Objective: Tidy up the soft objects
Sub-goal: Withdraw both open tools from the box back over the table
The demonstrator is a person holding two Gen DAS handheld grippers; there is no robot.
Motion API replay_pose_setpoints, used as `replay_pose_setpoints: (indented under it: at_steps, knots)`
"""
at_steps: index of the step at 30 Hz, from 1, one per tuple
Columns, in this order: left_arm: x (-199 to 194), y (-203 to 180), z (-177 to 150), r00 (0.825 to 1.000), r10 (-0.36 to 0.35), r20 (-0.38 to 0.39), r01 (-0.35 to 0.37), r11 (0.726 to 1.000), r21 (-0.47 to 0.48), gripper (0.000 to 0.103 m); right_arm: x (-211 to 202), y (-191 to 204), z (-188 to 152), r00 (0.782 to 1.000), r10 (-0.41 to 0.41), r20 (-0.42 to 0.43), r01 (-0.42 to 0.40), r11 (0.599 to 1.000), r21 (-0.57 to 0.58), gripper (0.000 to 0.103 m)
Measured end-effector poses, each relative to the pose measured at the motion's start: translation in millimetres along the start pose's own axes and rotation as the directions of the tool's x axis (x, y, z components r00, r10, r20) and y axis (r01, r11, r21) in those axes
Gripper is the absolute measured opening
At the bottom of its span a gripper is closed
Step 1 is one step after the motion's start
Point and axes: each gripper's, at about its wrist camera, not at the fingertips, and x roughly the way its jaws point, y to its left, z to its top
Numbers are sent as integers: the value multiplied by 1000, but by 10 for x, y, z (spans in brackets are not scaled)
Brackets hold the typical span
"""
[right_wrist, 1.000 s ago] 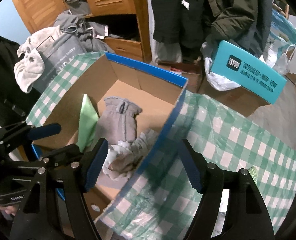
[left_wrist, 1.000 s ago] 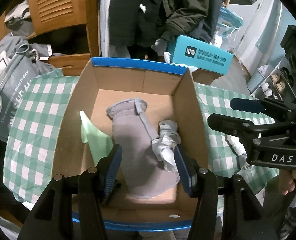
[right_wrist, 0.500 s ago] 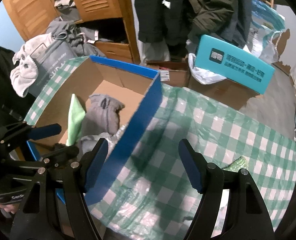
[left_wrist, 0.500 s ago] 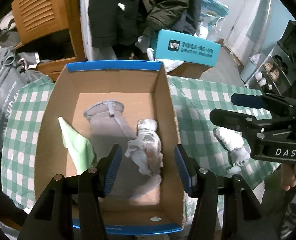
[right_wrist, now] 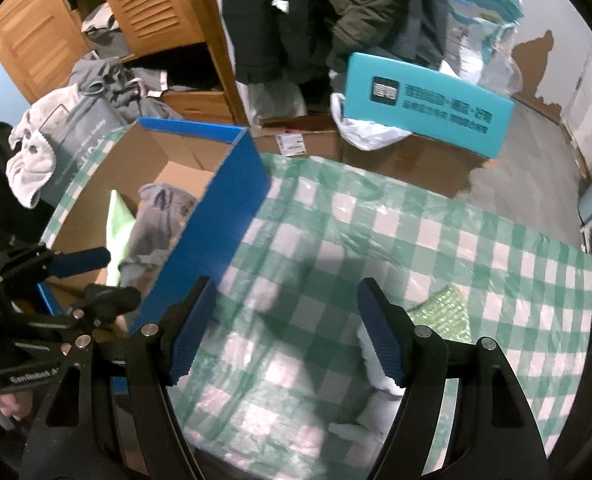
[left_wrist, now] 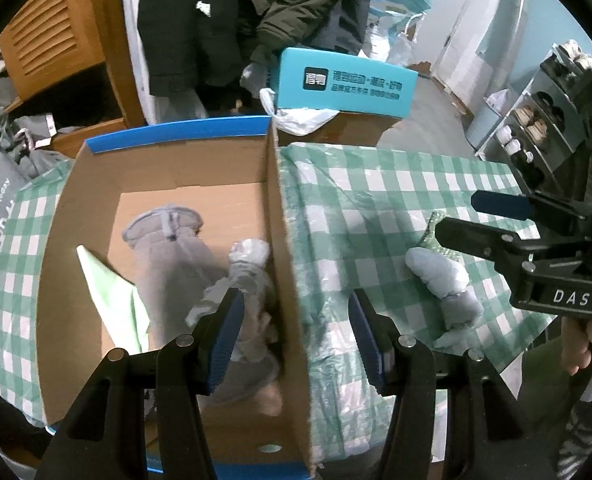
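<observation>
the left gripper [left_wrist: 296,332] is seen spread, nothing pinched; its jaws straddle the right wall of the cardboard box [left_wrist: 284,240], one finger over the box interior, the other over the bench [left_wrist: 376,200]. the bench is covered by a green-and-white checked cloth.

inside the box, a grey mitten [left_wrist: 176,248] is laid lengthwise on the floor, cuff toward 12 o'clock. a pale green cloth [left_wrist: 116,296] is propped at its 9 o'clock side against the left wall. a crumpled light grey piece [left_wrist: 244,272] is pressed against the right wall, at 3 o'clock of the mitten and touching it.

outside the box, at 3 o'clock, a light grey rolled sock [left_wrist: 444,284] is lying on the bench, with a green textured pad [left_wrist: 436,232] just beyond it at 12 o'clock, touching or nearly so.

the right gripper [right_wrist: 288,332] is seen spread over bare cloth, nothing pinched. the pad [right_wrist: 444,312] and the sock [right_wrist: 376,364] are partly hidden behind its right finger. a teal carton [right_wrist: 424,104] is noted beyond the bench at 12 o'clock.
</observation>
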Motion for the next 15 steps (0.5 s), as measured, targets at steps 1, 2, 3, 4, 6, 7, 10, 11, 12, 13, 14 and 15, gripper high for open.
replay_pose_setpoints:
  at_steps: [1,2,3,4,6,7,10,11,12,13,14,15]
  knots:
    - [15,-35,7,1000,-3,-4,3,1000,3,56,-4,-29,-20,1000,-2,0,2,1000,3,74]
    - [32,-76,14,1000,-5,-8,5,1000,9,56,-11,-62,-44,1000,-5,-1,5,1000,7,74]
    - [50,-118,21,1000,-8,-13,8,1000,14,56,-17,-115,-71,1000,-8,-3,8,1000,15,74]
    - [64,-149,24,1000,-11,-16,11,1000,19,56,-19,-156,-90,1000,-9,-3,9,1000,21,74]
    - [94,-227,24,1000,-17,-24,18,999,30,56,-19,-254,-123,1000,-14,-7,14,999,37,74]
    - [115,-267,25,999,-21,-28,22,999,35,56,-22,-314,-144,1000,-18,-9,18,999,48,74]
    - [183,-386,37,998,-33,-46,35,998,48,56,-37,-477,-191,1000,-25,-10,26,997,79,74]
    - [210,-426,45,998,-39,-53,42,998,49,57,-38,-509,-200,1000,-27,-10,27,996,85,74]
    - [233,-448,45,997,-45,-58,48,998,50,57,-45,-561,-215,1000,-29,-9,30,995,94,74]
    - [261,-480,47,997,-51,-65,55,997,51,57,-50,-618,-231,999,-33,-9,33,994,104,74]
    - [296,-515,51,996,-56,-73,60,997,52,57,-53,-668,-247,999,-33,-7,33,994,108,74]
    - [324,-538,48,995,-60,-79,64,997,53,57,-55,-718,-266,999,-36,-8,36,992,118,74]
